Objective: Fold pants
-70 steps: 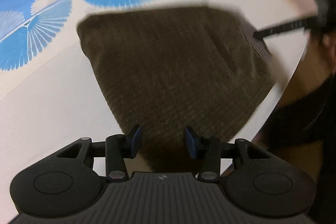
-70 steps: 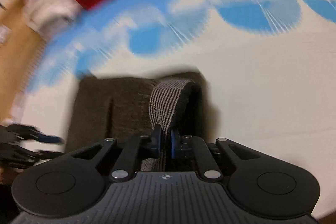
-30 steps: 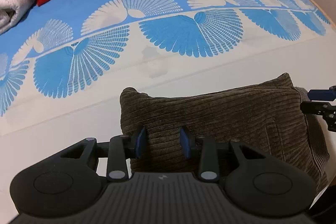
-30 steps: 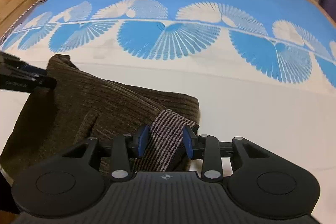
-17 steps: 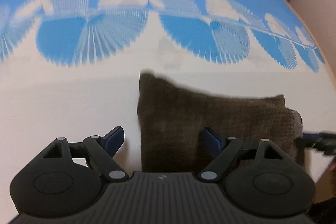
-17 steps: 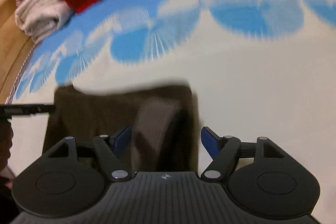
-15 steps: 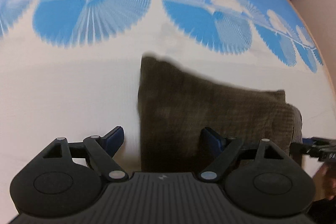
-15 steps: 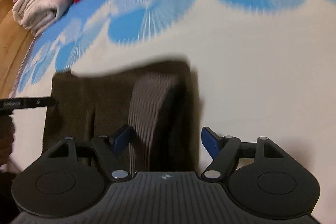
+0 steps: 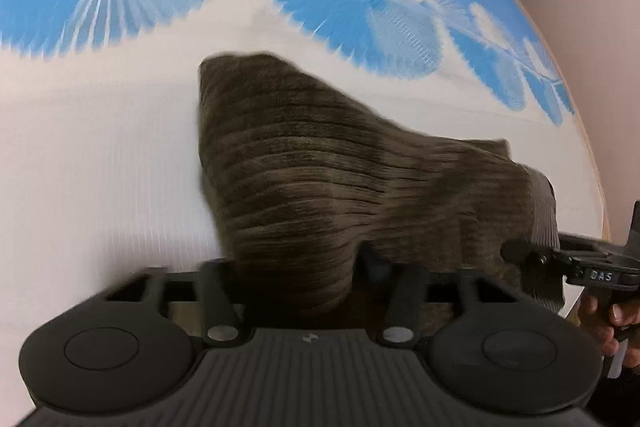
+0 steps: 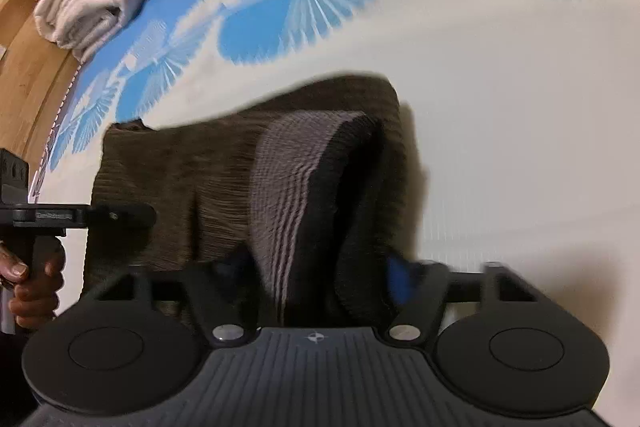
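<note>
Both grippers, left gripper (image 9: pixel 294 267) and right gripper (image 10: pixel 320 273), hold jaws apart astride the folded pants (image 9: pixel 340 179).

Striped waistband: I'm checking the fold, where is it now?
In the right wrist view, the striped waistband stands up from the brown pants, between the open jaws of the right gripper.

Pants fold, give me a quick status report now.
Left tongs and right tongs both open, straddling the near edge. Brown corduroy pants folded on the bedspread. Nothing in the way.
</note>
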A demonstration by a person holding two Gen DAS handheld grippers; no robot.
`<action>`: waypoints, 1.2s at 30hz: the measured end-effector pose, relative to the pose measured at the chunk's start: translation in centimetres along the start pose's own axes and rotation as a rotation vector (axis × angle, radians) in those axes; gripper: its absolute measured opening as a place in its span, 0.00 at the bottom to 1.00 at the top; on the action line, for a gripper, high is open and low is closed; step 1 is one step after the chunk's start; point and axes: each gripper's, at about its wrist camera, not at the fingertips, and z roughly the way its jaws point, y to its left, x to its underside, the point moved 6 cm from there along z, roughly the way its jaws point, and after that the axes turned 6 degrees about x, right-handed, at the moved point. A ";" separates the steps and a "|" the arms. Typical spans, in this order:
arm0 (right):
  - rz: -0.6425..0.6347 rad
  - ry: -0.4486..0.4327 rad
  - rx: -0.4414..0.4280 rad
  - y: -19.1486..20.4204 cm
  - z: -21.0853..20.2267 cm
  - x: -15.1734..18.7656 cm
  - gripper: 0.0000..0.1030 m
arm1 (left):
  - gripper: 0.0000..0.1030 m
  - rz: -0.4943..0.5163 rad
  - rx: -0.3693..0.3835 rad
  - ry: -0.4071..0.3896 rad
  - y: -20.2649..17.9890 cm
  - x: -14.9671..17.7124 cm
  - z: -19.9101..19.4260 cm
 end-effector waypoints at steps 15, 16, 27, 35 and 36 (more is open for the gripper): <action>-0.104 -0.383 -0.098 7.8 -3.9 -14.0 0.46 | 0.36 0.089 -0.033 -0.437 1.5 -12.6 -9.8; -0.099 -0.393 -0.099 8.1 -3.9 -14.8 0.47 | 0.36 0.086 -0.036 -0.453 1.8 -13.2 -9.9; -0.071 -0.349 0.287 6.2 1.7 -18.4 0.61 | 0.63 -0.021 -0.197 -0.402 4.4 -13.8 -8.8; -0.280 -0.082 0.294 7.1 6.9 -14.7 0.70 | 0.62 0.263 -0.325 -0.021 3.8 -7.0 -2.3; -0.255 -0.064 0.293 6.5 7.5 -14.3 0.70 | 0.62 0.252 -0.329 -0.029 3.6 -7.1 -2.8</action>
